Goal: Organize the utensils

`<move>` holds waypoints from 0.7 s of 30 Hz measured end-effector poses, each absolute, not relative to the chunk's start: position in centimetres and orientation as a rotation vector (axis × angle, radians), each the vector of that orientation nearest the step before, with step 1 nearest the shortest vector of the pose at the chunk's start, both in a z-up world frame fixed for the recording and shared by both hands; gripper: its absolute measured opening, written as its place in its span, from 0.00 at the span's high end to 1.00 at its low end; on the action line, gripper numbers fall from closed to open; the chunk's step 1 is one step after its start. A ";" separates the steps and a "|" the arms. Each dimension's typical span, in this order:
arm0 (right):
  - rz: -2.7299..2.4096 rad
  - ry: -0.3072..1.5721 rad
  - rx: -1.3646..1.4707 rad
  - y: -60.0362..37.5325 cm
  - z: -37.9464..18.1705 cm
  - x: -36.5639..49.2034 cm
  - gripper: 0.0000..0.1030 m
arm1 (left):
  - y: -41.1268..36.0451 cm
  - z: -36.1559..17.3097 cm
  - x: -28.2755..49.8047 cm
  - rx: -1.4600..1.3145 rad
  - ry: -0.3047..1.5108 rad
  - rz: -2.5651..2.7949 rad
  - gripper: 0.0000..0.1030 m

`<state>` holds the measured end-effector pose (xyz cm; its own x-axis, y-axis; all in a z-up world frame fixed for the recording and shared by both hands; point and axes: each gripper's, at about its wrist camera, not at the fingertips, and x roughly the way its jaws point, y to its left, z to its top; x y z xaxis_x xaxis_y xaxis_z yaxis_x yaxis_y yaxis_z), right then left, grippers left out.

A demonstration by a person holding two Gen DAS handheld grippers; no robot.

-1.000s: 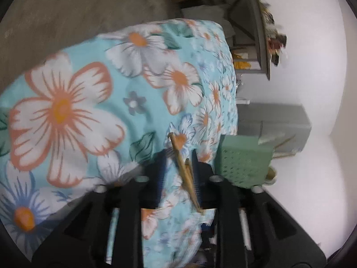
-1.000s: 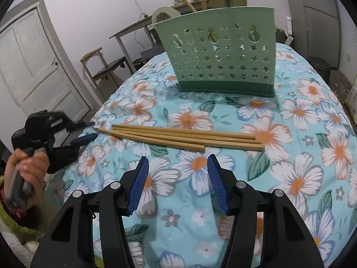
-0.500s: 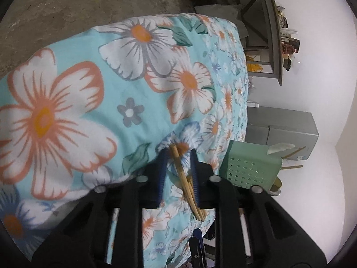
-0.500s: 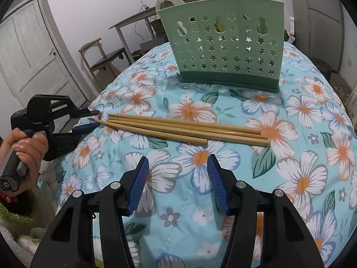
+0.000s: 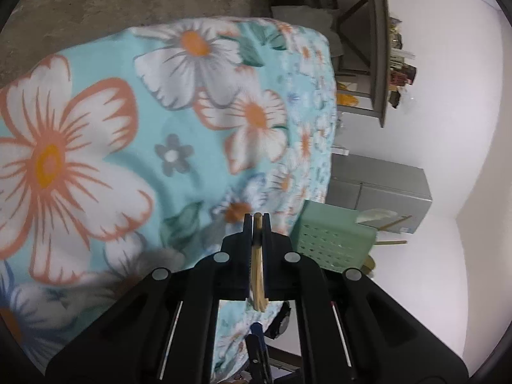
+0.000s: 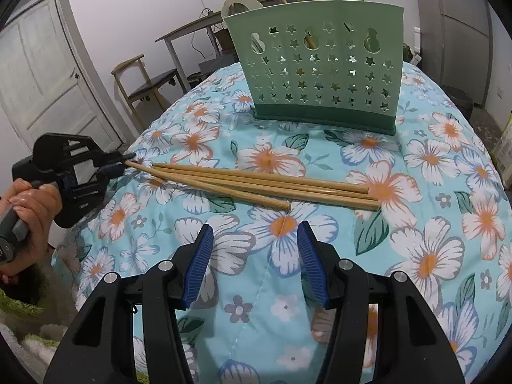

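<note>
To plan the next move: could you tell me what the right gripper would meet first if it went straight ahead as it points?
Probably the chopsticks, lying crosswise ahead of the open right gripper; depth is unclear.

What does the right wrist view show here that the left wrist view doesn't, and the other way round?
Only the right wrist view shows the chopsticks at full length on the floral cloth, the open right gripper, the door and chair. Only the left wrist view shows the left gripper from behind, jaws closed on the chopstick tips, with bare floor beyond. Both show the green holder.
</note>
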<state>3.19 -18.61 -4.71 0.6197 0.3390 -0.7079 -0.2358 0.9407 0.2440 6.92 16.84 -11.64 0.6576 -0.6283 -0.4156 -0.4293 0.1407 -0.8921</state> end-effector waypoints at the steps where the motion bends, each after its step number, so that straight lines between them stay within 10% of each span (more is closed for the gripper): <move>1: 0.332 0.839 0.129 -18.6 -4.7 3.2 0.48 | 16.8 -11.4 6.9 -1.489 0.916 -0.189 0.96; 21: 0.320 0.789 -0.014 -16.0 -3.1 2.6 0.48 | 17.6 -8.3 8.0 -1.519 0.746 -0.330 0.96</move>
